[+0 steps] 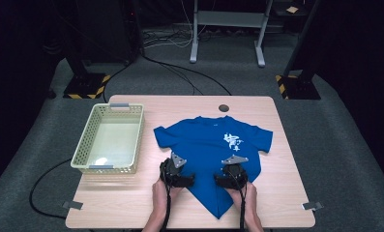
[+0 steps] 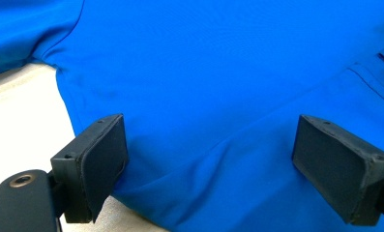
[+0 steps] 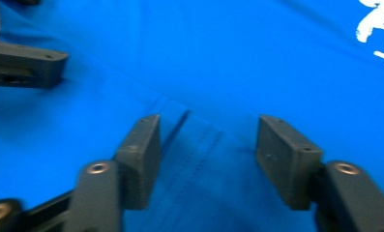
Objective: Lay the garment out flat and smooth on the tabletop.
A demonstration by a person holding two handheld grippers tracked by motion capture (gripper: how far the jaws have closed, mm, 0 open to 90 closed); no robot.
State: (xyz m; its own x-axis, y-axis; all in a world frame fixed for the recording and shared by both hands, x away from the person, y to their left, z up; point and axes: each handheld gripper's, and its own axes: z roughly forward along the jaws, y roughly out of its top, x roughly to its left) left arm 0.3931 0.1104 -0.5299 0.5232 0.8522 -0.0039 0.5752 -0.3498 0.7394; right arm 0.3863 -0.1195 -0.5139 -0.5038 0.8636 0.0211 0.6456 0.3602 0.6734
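Note:
A blue T-shirt (image 1: 209, 140) with white print (image 1: 233, 140) on its chest lies flat on the wooden table (image 1: 286, 193), its lower hem corner pointing at the front edge. Both hands rest on its lower half. My left gripper (image 1: 188, 180) sits at the shirt's left edge; in the left gripper view its jaws stand wide open (image 2: 209, 135) over smooth blue cloth (image 2: 218, 72), gripping nothing. My right gripper (image 1: 219, 181) faces it from the right. Its jaws (image 3: 210, 128) stand partly apart astride a stitched hem fold (image 3: 189, 140), pads clear of the cloth.
An empty pale yellow-green basket (image 1: 136, 140) stands on the table's left side. A round cable hole (image 1: 223, 108) sits at the far edge. Cables trail from both grippers off the front edge. A metal stand (image 1: 228, 29) rises beyond the table.

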